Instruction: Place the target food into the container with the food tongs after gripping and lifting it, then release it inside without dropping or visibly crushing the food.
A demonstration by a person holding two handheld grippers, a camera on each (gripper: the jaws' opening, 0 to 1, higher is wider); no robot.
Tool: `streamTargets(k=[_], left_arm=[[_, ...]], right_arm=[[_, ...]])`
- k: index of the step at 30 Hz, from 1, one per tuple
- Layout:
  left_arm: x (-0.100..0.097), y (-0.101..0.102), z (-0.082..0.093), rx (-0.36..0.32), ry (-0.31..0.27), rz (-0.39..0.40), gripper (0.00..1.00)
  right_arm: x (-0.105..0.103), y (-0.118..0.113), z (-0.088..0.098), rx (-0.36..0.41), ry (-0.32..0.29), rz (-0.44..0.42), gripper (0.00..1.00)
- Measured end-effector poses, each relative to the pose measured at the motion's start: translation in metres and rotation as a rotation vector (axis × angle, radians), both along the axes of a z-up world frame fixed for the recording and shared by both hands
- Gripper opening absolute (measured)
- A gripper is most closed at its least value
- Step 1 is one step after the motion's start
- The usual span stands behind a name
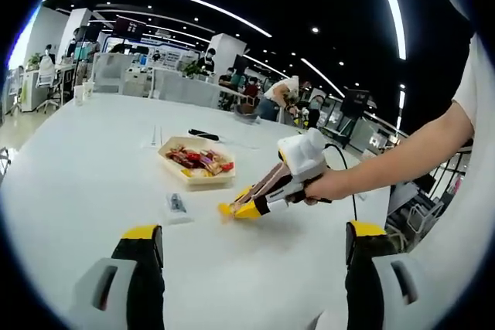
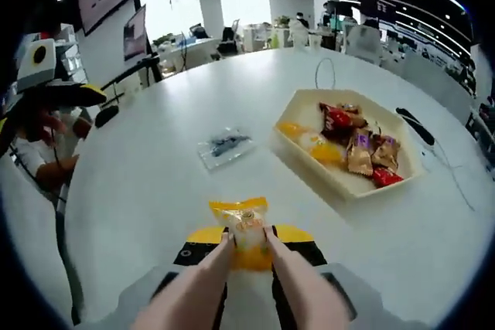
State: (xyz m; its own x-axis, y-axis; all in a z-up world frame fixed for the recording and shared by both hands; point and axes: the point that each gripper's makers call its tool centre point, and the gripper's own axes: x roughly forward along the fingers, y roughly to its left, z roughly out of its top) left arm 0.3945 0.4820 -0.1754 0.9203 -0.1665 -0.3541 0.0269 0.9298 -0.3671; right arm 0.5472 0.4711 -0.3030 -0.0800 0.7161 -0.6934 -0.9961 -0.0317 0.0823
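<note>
The white counter (image 2: pixel 139 191) carries a beige tray (image 2: pixel 349 183) of wrapped snacks (image 2: pixel 357 144) (red, brown and orange wrappers, none with print I can read). Near the tray lies a clear packet (image 2: pixel 224 147) with something dark inside. The right tongs (image 2: pixel 247 246) are pressed on a yellow snack (image 2: pixel 244 229) low over the counter, apart from the tray; its wrapper bears a round emblem, too small to read. In the left gripper view the left tongs (image 1: pixel 251 256) stand spread, holding nothing. A sign top left shows digits, partly cut off.
</note>
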Motion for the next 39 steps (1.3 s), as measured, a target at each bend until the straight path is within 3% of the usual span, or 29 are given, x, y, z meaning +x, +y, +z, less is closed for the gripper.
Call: streamTargets(k=[4, 8, 13, 18, 25, 30, 39], left_arm=[[0.002, -0.001, 0.003, 0.004, -0.006, -0.006, 0.99], [0.004, -0.003, 0.004, 0.007, -0.008, -0.011, 0.99], [0.005, -0.008, 0.0, -0.003, -0.01, -0.022, 0.99], [0.006, -0.011, -0.001, -0.012, -0.016, -0.026, 0.98], [0.004, -0.008, 0.001, -0.014, -0.023, -0.021, 0.98], [0.004, -0.003, 0.003, -0.01, -0.028, -0.022, 0.98], [0.007, 0.0, 0.001, -0.023, -0.038, -0.025, 0.98]], right_arm=[[0.0, 0.0, 0.002, 0.009, 0.012, -0.035, 0.19], [0.007, -0.001, 0.004, 0.044, 0.05, -0.133, 0.19], [0.003, -0.002, 0.013, 0.051, 0.073, -0.126, 0.18], [0.006, 0.0, 0.025, 0.074, 0.043, -0.124, 0.18], [0.005, 0.003, 0.042, 0.116, 0.046, -0.142, 0.18], [0.013, 0.0, 0.044, 0.117, 0.04, -0.156, 0.18], [0.029, -0.009, 0.069, 0.154, 0.042, -0.232, 0.18]])
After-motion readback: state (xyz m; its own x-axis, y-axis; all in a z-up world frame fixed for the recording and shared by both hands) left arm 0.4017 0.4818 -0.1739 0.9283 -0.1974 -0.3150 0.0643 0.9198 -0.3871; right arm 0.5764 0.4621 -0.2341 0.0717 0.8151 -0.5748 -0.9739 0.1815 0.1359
